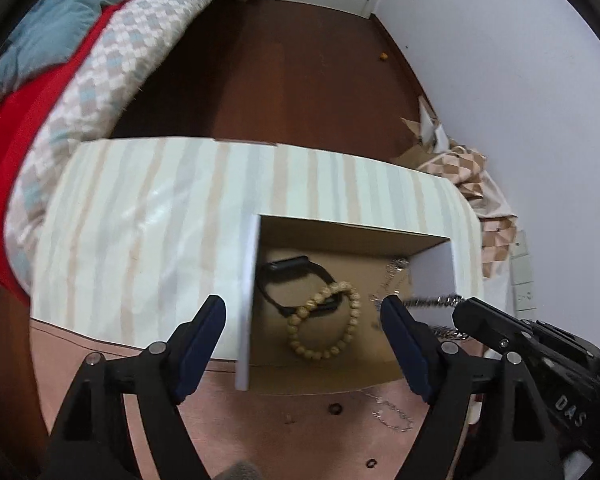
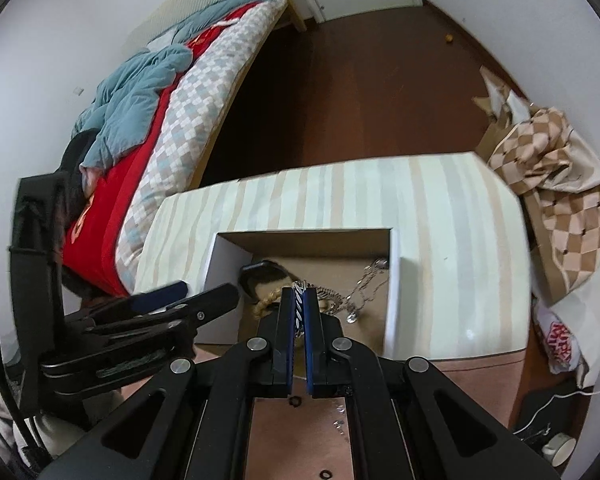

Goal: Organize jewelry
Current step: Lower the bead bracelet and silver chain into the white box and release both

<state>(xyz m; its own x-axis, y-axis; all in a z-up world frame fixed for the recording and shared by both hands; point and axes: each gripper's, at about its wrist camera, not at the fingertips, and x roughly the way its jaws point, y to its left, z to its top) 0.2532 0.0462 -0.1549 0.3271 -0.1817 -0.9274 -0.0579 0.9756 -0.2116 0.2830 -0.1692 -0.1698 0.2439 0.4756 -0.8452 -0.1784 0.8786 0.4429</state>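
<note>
A striped white box (image 1: 148,216) has an open compartment with a brown floor. In it lie a black watch (image 1: 292,276), a wooden bead bracelet (image 1: 324,320) and a thin silver necklace (image 1: 392,280). My left gripper (image 1: 304,336) is open over the compartment, with the bead bracelet below the gap and untouched. My right gripper (image 2: 299,300) is shut on a thick silver chain bracelet (image 2: 299,310), held just above the compartment. In the left wrist view the right gripper (image 1: 460,309) comes in from the right, the silver chain bracelet (image 1: 432,302) hanging from its tip.
On the pink tabletop (image 1: 100,344) in front of the box lie another silver chain (image 1: 392,412) and small dark rings (image 1: 335,409). A bed (image 2: 204,120) stands to the left, a checked cloth bag (image 2: 556,184) to the right, dark wooden floor (image 1: 300,60) behind.
</note>
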